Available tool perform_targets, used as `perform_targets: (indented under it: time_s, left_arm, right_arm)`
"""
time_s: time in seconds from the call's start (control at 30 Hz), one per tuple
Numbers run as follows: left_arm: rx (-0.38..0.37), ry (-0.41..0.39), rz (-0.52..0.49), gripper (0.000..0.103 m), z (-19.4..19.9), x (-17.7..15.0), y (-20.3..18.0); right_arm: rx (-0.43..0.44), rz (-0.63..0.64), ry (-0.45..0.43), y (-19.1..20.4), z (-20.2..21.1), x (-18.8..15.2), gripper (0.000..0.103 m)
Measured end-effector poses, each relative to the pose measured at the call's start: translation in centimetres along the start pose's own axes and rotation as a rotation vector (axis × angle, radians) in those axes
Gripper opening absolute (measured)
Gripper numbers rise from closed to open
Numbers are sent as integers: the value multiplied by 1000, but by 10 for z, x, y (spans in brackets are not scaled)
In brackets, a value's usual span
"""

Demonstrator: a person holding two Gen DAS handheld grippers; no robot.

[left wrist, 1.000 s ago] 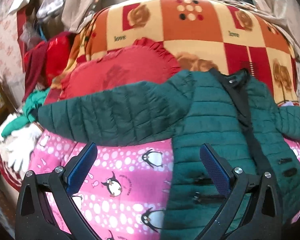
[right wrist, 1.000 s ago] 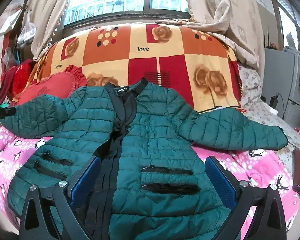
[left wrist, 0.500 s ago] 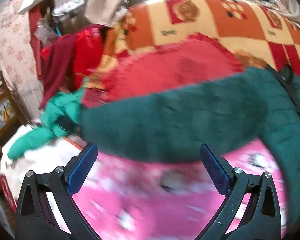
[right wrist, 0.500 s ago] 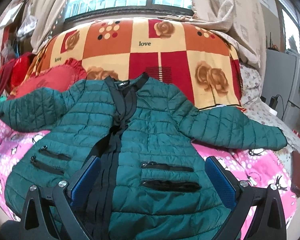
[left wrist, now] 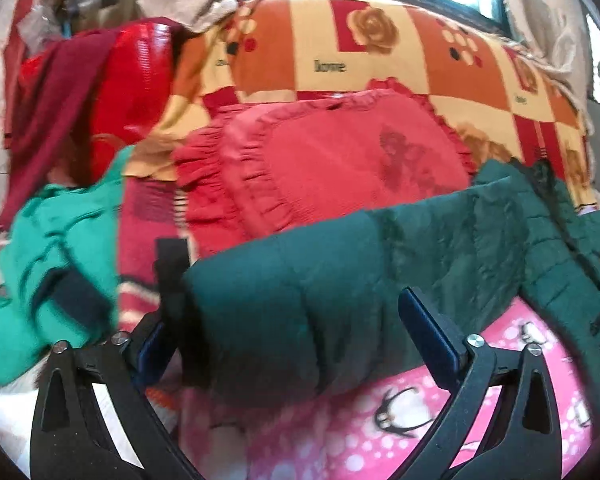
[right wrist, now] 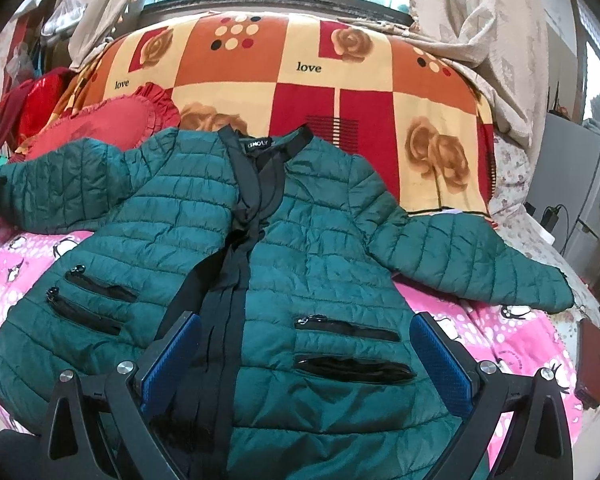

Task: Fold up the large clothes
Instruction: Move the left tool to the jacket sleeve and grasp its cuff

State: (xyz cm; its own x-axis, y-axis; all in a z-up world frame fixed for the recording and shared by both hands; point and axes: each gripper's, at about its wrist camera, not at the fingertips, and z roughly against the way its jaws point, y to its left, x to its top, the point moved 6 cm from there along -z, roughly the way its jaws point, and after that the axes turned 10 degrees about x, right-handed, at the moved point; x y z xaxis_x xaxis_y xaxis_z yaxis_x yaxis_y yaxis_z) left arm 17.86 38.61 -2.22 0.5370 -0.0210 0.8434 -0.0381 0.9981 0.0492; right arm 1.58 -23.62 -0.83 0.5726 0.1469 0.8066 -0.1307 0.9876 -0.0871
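A dark green quilted jacket [right wrist: 300, 264] with a black front band lies face up on the pink penguin sheet [right wrist: 512, 332], both sleeves spread sideways. My right gripper [right wrist: 304, 352] is open, low over the jacket's hem near its front band and right pockets. In the left wrist view the jacket's left sleeve [left wrist: 300, 308] fills the middle, its black cuff [left wrist: 172, 264] at the left end. My left gripper [left wrist: 288, 332] is open, its blue pads on either side of the sleeve end. Whether the pads touch the sleeve is unclear.
A red frilled cushion [left wrist: 332, 160] and an orange, red and cream blanket [right wrist: 300, 72] lie behind the jacket. A bright green garment [left wrist: 48, 248] and red clothes [left wrist: 100, 92] pile at the left. A dark red wallet-like thing [right wrist: 590, 364] lies at the right edge.
My left gripper has swung left along the sleeve and closed in on its cuff end. My right gripper has edged a little nearer the jacket; the jacket itself has not moved.
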Motion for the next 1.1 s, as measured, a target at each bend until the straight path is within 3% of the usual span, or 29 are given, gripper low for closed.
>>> perform_targets:
  time_s: [0.07, 0.13, 0.2, 0.27, 0.4, 0.47, 0.57, 0.63, 0.77, 0.83, 0.87, 1.1]
  left_arm:
    - [-79, 26, 3, 83, 1, 3, -8]
    - [-151, 54, -11, 46, 8, 3, -18]
    - [-180, 111, -13, 19, 12, 1, -27]
    - [-189, 163, 1, 14, 17, -4, -34]
    - [-164, 204, 116, 13, 41, 0, -37]
    - [-153, 222, 233, 13, 56, 4, -27]
    - [-105, 279, 528, 13, 77, -10, 4]
    - [-25, 312, 588, 14, 80, -29, 13]
    - [34, 345, 506, 30, 63, -63, 0]
    - [23, 326, 501, 55, 62, -73, -4]
    - [23, 305, 476, 61, 64, -78, -7]
    - [1, 284, 384, 62, 64, -101, -8]
  right_arm:
    - [1, -4, 2, 0, -1, 0, 103]
    - [1, -8, 3, 0, -1, 0, 103]
    - [0, -8, -3, -1, 1, 0, 103]
    - [1, -7, -7, 0, 2, 0, 103]
    - [8, -16, -17, -3, 6, 0, 103]
    - [10, -19, -24, -4, 9, 0, 103]
    - [15, -32, -41, -8, 14, 0, 103]
    - [24, -49, -48, -12, 17, 0, 103]
    - [41, -75, -50, -18, 18, 0, 103]
    - [44, -88, -50, -20, 19, -1, 103]
    - [45, -95, -53, -22, 20, -1, 103]
    - [49, -124, -35, -26, 16, -2, 103]
